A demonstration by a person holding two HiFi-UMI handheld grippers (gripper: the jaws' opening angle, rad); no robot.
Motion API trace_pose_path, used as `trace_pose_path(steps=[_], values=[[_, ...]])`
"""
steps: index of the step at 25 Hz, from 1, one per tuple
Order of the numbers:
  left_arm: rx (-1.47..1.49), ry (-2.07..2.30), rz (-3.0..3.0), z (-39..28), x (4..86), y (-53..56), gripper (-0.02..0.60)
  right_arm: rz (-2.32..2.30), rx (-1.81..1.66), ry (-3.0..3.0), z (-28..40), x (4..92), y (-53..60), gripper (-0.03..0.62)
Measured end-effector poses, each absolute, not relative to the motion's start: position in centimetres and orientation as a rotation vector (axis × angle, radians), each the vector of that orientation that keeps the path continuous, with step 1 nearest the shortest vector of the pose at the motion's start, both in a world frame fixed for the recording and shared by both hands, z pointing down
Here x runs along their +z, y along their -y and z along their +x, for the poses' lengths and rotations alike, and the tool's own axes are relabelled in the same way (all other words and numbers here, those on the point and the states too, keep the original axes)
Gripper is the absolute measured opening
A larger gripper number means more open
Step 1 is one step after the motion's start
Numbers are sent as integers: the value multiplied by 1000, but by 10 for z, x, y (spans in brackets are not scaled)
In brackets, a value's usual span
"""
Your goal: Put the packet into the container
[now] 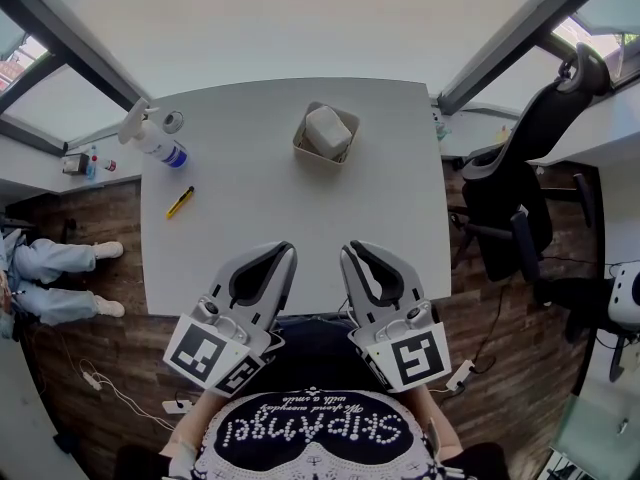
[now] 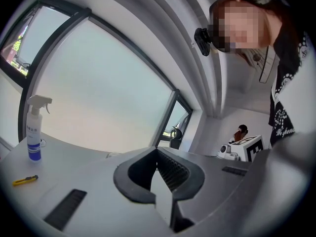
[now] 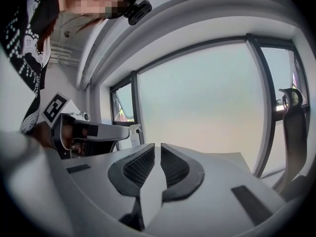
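Packet: the white packet point(image 1: 327, 130) already sits inside the container point(image 1: 300, 140), tilted, with its top above the rim.
Container: it stands toward the far side of the table point(image 1: 250, 218), well apart from both my tools.
Task progress: as I read it, the placing is done; nothing of the task seems left except parking my hands.
Left gripper: the left gripper point(image 1: 283, 249) has its jaws pressed together at the tips and holds nothing; it hangs over the near table edge.
Right gripper: the right gripper point(image 1: 352, 249) is all but pressed together, with only a thin slit showing between the ribbed pads, and it is empty too.
Things around: 1 spray bottle point(image 1: 155, 140) lies at the far left corner, and 1 yellow cutter point(image 1: 179, 202) rests on the left side of the table.
Off the table: an office chair point(image 1: 520, 168) stands to the right; a seated person's legs point(image 1: 55, 273) show at the left.
In the way: I see nothing between my 2 tools and the container.
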State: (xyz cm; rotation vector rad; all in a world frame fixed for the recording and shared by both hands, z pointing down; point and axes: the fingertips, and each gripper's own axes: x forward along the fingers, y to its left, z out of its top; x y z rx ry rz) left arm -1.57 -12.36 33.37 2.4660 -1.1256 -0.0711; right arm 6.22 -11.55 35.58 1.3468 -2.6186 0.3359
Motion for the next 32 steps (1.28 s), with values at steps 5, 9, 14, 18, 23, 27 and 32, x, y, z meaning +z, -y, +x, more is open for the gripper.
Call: trace_pose_path(steps=[5, 9, 14, 18, 23, 27, 32], values=[[-47, 1108, 2470, -12, 339, 120, 8, 1382, 366, 2668, 56, 354, 113, 41], [-28, 1081, 2464, -8, 345, 115, 8, 1356, 398, 2663, 53, 363, 104, 37], [-21, 1071, 2460, -7, 347, 113, 8, 1366, 421, 2644, 57, 367, 102, 25], [-21, 1073, 2459, -7, 346, 113, 8, 1351, 430, 2626, 56, 373, 100, 14], [-22, 1076, 2454, -7, 347, 113, 8, 1341, 461, 2631, 57, 376, 100, 14], [-20, 1076, 2454, -7, 348, 114, 8, 1346, 466, 2622, 60, 378, 101, 14], [-23, 1074, 2452, -6, 348, 114, 8, 1332, 469, 2609, 61, 383, 99, 14]])
